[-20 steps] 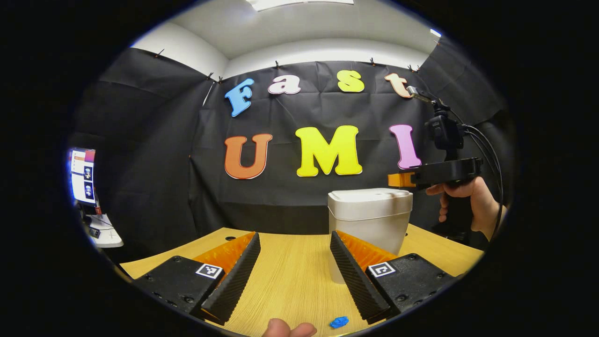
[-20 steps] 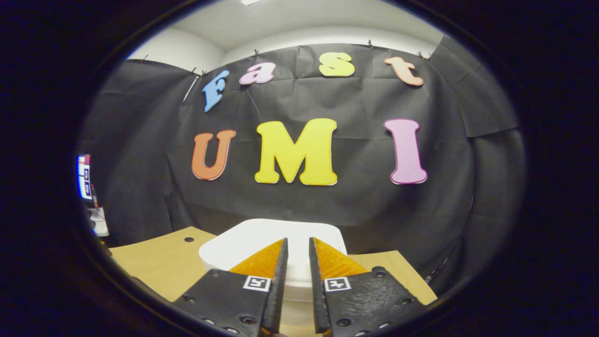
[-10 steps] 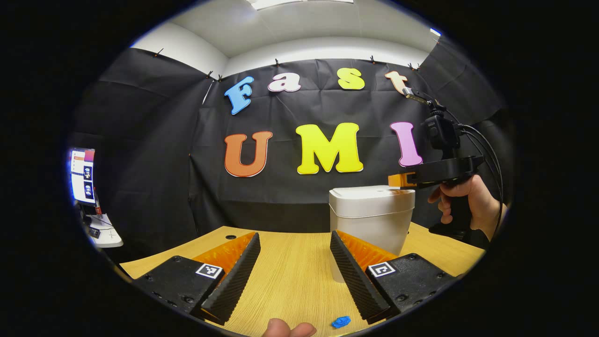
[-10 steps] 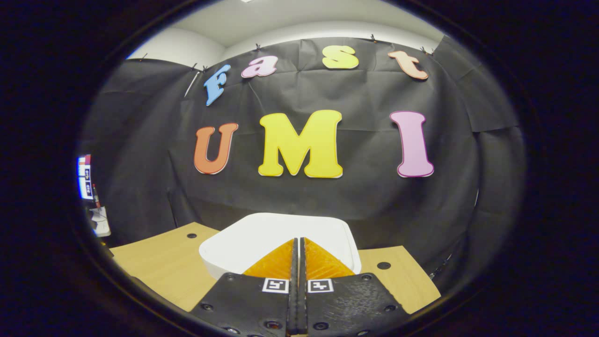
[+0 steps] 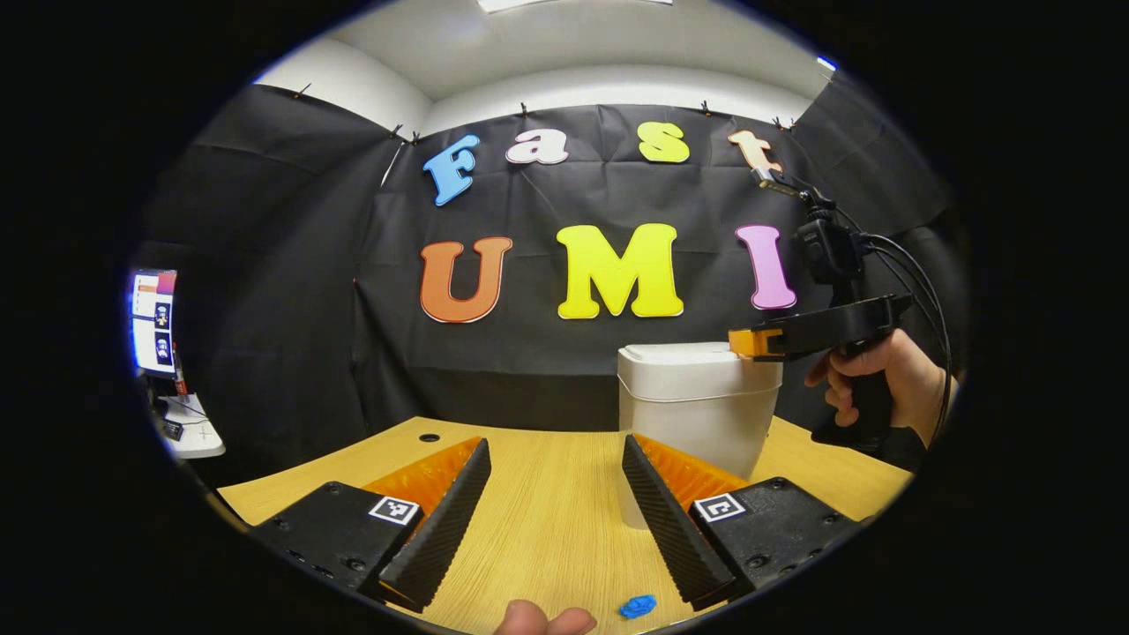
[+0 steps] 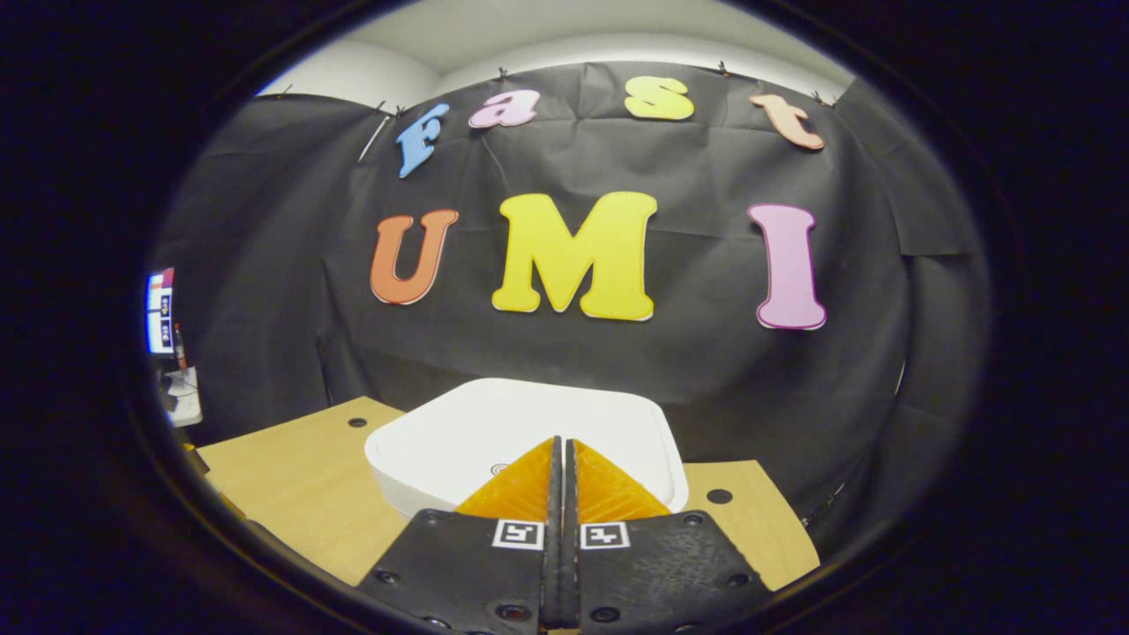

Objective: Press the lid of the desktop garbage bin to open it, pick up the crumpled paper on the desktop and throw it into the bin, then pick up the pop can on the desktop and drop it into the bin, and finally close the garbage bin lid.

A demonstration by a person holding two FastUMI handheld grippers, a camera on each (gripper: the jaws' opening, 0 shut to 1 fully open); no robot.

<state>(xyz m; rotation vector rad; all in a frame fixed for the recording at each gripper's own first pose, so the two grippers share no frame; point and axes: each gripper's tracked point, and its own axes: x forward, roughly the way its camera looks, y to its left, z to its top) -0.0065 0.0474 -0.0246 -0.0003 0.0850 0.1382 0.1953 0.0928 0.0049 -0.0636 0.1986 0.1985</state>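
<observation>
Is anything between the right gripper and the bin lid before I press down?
Nothing visible. The right gripper, fingers closed together, sits right over the near part of the white bin lid, which is down. In the left gripper view its tip is level with the lid's edge; I cannot tell whether it is touching.

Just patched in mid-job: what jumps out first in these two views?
The white garbage bin stands on the wooden desk, lid down. The right claw, fingers pressed together, sits just over the lid's near edge; the left gripper view shows a hand holding it at the bin's top right. The left claw is open, low over the desk, with a small blue scrap near its right finger.
</observation>
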